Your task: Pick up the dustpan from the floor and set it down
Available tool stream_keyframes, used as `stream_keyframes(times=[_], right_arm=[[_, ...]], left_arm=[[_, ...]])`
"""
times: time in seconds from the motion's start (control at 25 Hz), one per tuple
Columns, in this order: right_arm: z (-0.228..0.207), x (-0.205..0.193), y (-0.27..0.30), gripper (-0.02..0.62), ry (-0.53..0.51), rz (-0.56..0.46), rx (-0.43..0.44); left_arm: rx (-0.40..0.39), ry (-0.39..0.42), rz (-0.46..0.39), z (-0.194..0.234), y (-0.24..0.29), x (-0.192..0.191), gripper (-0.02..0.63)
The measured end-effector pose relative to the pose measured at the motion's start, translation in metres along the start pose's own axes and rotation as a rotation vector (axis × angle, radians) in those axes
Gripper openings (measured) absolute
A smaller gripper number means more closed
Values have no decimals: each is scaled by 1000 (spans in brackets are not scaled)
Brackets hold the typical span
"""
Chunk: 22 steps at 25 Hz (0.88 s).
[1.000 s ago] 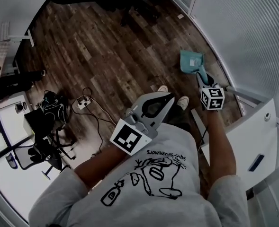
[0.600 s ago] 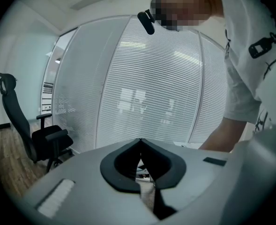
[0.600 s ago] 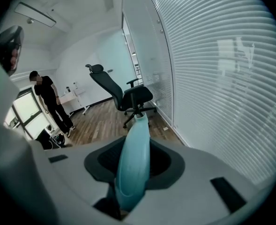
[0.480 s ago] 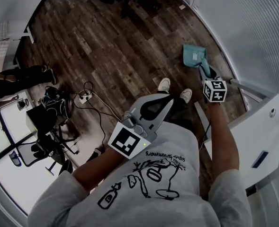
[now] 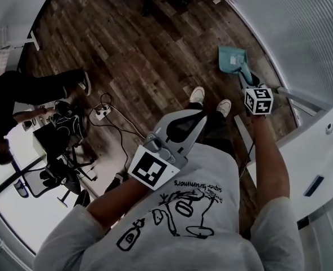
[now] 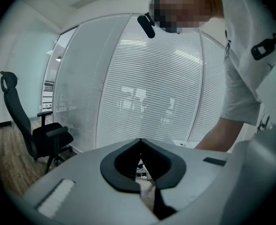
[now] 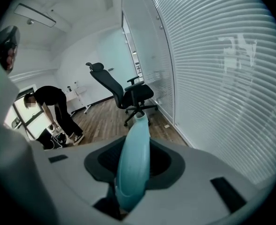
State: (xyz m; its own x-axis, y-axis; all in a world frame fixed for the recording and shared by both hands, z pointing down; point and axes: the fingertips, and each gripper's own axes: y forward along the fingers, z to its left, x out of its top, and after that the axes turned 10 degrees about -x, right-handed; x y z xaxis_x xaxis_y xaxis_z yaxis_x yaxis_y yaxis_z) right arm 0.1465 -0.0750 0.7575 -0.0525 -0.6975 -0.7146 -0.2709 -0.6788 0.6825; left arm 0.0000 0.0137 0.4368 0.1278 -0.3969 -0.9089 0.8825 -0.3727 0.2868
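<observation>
The right gripper (image 7: 133,170) has its jaws partly closed on the pale teal handle (image 7: 134,139) of the dustpan (image 5: 232,60), one pad on each side of it. The handle runs up and away from the jaws. The head view shows the pan end hanging out in front of the person's shoes (image 5: 197,95), above the wooden floor (image 5: 132,55) and close to the glass wall with blinds (image 5: 302,33). No view shows whether the pan's lip touches the boards.

The left gripper (image 6: 140,142) has its tips pressed together with nothing between them. It is held out in front of the chest, well apart from the dustpan.

The step in hand looks like the setting down. To do it well, the right wrist should bring the pan down flat, with the lip and heel meeting the floor together. The jaws should part only once the weight rests there, because a long handle gripped at its end tips easily. The wall is near on that side, so a slight inward bias gives room.

Further off stand an office chair (image 7: 128,95) and another person (image 7: 53,107) bent over some gear, both well clear.
</observation>
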Motion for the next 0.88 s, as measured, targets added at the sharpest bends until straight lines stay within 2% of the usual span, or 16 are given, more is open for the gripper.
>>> stream_keyframes(times=[0.32,0.88], right_arm=[[12,-32,-11,98,30,50,6],[37,-93,-28,98,62,202,20]], left_arm=[[3,1,-12,-2,-2,3,2],[-4,3,-27,-5,7,10,2]])
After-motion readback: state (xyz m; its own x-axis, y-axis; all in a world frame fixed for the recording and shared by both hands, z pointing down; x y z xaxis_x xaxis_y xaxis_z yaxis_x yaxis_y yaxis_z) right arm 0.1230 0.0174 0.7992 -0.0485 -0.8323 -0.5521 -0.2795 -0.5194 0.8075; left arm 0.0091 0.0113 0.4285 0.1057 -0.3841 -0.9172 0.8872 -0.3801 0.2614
